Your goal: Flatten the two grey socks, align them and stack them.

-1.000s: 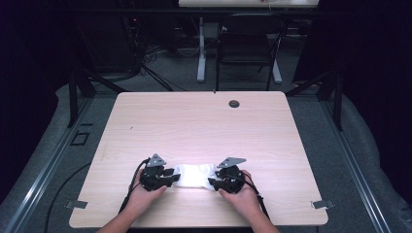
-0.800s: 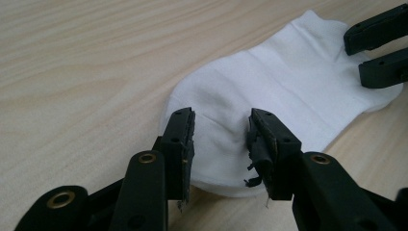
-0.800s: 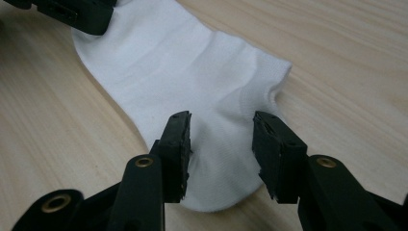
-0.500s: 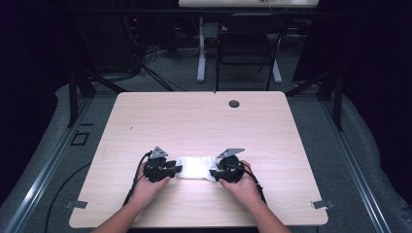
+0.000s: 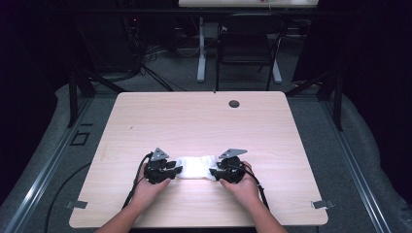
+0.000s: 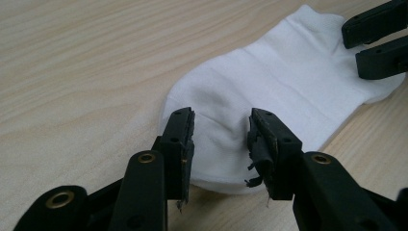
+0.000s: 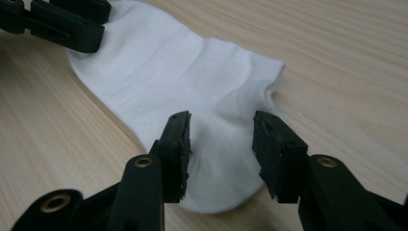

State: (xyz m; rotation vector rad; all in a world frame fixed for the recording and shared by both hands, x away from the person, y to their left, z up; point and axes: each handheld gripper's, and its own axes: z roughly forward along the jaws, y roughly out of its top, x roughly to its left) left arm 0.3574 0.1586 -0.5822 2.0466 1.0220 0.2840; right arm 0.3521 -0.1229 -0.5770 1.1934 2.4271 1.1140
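A white ankle sock point(image 5: 195, 167) lies flat on the wooden table point(image 5: 194, 116) near its front edge. My left gripper point(image 5: 176, 170) is at the sock's left end and my right gripper point(image 5: 214, 172) at its right end, the two pointing at each other. In the left gripper view the sock point(image 6: 288, 82) lies under and between the spread jaws of the left gripper point(image 6: 221, 130), unpinched, with the right gripper point(image 6: 373, 43) at the far end. The right gripper point(image 7: 221, 130) stands the same way over the sock point(image 7: 183, 72), facing the left gripper point(image 7: 72, 21).
A dark round grommet point(image 5: 234, 103) sits near the table's far edge. Metal clips point(image 5: 77, 204) point(image 5: 322, 204) mark the front corners. Behind the table are a chair point(image 5: 248, 53), a table leg and cables on the floor. Bare wood stretches beyond the sock.
Both hands and the sock have edged slightly away from the table's front edge. The jaws stand as wide as before.
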